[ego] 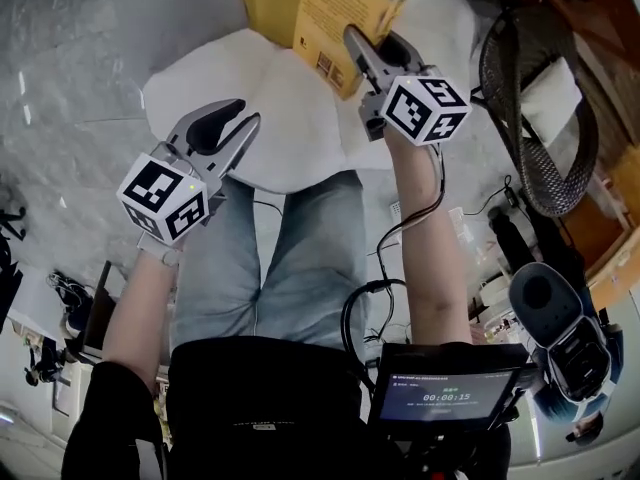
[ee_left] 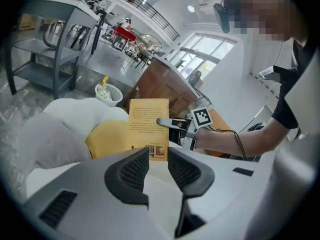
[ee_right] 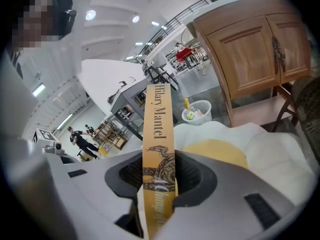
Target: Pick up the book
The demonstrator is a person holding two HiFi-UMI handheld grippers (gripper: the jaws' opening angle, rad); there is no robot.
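The book (ego: 320, 8) is a thick paperback with a yellow cover, held up above a white cushion (ego: 270, 118). My right gripper (ego: 365, 53) is shut on it: in the right gripper view the spine (ee_right: 159, 134) stands upright between the pads, at the gripper (ee_right: 159, 176). In the left gripper view the book (ee_left: 148, 126) faces me with its back cover, and the right gripper (ee_left: 167, 124) clamps its right edge. My left gripper (ego: 235, 123) hangs to the left of the book and apart from it. Its jaws (ee_left: 159, 166) stand a narrow gap apart with nothing between them.
A yellow pillow (ee_left: 107, 139) lies on the white cushion under the book. A dark wire chair (ego: 545, 118) stands at the right, beside a wooden cabinet (ee_right: 250, 49). A white wastebasket (ee_left: 108, 93) sits on the floor beyond the cushion. The person's legs (ego: 290, 258) are below.
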